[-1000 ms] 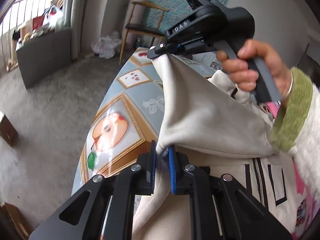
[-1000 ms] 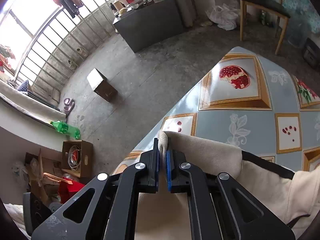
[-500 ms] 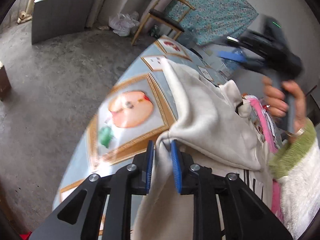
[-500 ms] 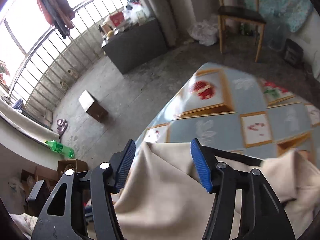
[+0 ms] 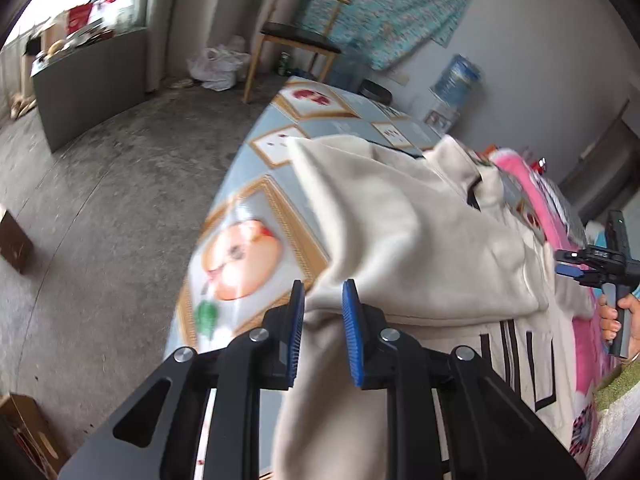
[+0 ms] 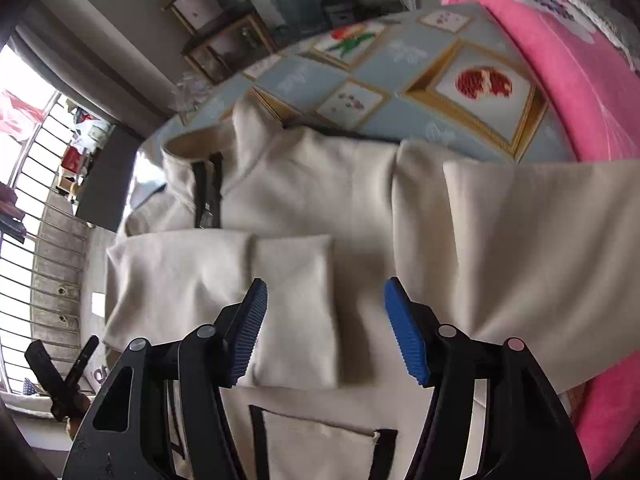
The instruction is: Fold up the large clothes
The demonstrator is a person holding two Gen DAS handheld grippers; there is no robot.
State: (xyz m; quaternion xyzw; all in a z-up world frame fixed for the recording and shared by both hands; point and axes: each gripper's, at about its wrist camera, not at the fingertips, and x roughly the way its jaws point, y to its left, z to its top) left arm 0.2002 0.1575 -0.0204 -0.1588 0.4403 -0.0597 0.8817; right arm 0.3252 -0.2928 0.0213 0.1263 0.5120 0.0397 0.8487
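A cream zip jacket with black trim [image 5: 420, 240] lies on the fruit-print tablecloth [image 5: 248, 248]. Its left sleeve is folded across the body. My left gripper [image 5: 323, 308] has its jaws a little apart around the fold of that sleeve. In the right wrist view the jacket [image 6: 320, 200] lies flat with both sleeves folded inward. My right gripper [image 6: 326, 320] is open and empty above the body, over the end of the folded sleeve [image 6: 224, 304]. It also shows in the left wrist view [image 5: 592, 268] at the far right.
A pink blanket [image 6: 580, 80] lies along the table's far side. A wooden chair [image 5: 296, 36], a white bag [image 5: 218, 66] and a grey cabinet [image 5: 88, 76] stand on the concrete floor beyond the table. A water jug [image 5: 458, 80] stands by the wall.
Both grippers let go of the sleeve after laying it over the jacket. My right gripper opened wide and pulled back to the right. My left jaws have parted.
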